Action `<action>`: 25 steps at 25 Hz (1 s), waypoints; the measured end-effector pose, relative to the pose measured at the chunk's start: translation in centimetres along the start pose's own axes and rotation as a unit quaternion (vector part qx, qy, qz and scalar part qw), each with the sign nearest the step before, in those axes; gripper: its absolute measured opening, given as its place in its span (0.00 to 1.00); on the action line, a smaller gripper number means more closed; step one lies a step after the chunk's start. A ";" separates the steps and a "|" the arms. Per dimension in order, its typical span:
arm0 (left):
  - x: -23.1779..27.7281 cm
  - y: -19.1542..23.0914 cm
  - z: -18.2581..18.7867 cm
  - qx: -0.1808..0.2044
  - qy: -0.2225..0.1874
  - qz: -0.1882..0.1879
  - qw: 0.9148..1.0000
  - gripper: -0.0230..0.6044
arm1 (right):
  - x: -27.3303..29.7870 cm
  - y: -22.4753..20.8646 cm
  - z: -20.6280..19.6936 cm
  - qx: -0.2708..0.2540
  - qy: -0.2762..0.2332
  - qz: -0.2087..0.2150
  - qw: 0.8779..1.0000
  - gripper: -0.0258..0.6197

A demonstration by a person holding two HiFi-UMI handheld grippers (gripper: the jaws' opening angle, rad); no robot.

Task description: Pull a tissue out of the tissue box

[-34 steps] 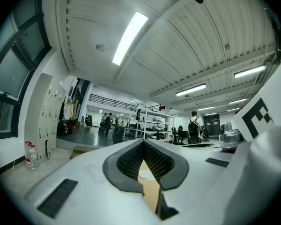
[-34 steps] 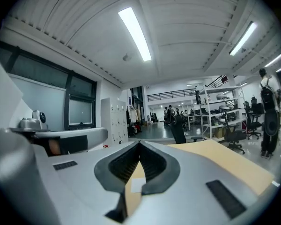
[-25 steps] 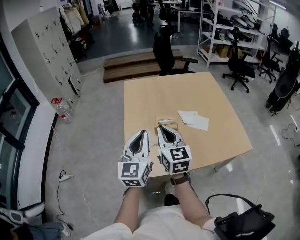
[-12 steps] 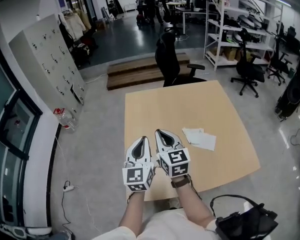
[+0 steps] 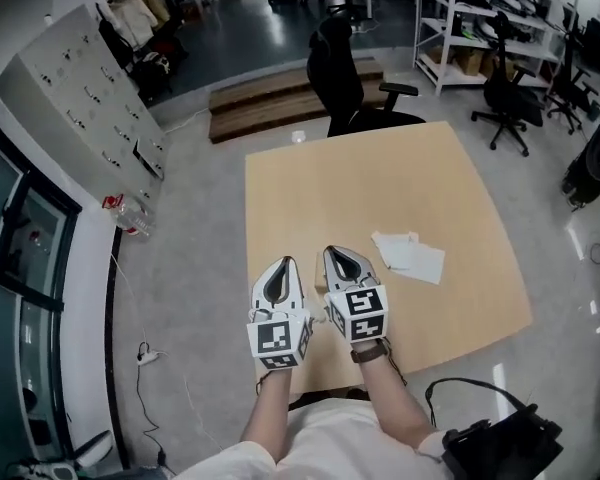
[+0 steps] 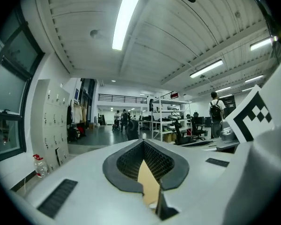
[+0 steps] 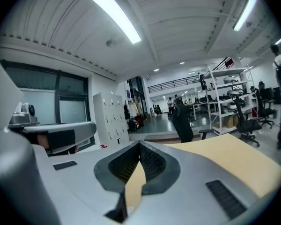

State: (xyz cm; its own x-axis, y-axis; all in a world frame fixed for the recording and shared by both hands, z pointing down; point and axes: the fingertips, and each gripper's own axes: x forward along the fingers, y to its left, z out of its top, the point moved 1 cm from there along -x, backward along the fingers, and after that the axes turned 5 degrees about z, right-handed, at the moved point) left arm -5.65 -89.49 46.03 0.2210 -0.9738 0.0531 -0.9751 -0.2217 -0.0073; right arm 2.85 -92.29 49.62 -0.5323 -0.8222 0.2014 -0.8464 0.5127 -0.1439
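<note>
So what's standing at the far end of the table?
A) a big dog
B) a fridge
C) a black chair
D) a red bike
C: a black office chair stands right by the far edge of the wooden table in the head view.

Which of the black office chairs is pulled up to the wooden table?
The high-backed chair at the far edge of the table. The other chairs stand off to the right, beside the metal shelves.
</note>
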 end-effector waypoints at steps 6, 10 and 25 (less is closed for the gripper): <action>3.0 -1.4 -2.4 -0.009 0.032 -0.049 0.998 0.04 | 0.1 -3.2 -0.6 0.001 0.013 -0.046 0.999 0.04; 5.0 -2.5 -4.9 -0.015 0.062 -0.076 0.995 0.04 | 0.3 -6.2 -3.2 0.022 0.044 -0.078 0.996 0.04; 7.3 -3.4 -13.0 -0.047 0.161 -0.122 0.978 0.04 | 2.3 -7.2 -11.8 0.057 0.149 -0.098 0.982 0.05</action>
State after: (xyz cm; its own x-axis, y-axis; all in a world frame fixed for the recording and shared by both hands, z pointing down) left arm -1.00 -95.20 59.47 0.4449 -0.8228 0.3536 -0.8947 -0.4254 0.1360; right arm 7.55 -94.96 62.54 -0.3551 -0.7841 0.5090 -0.9347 0.3077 -0.1780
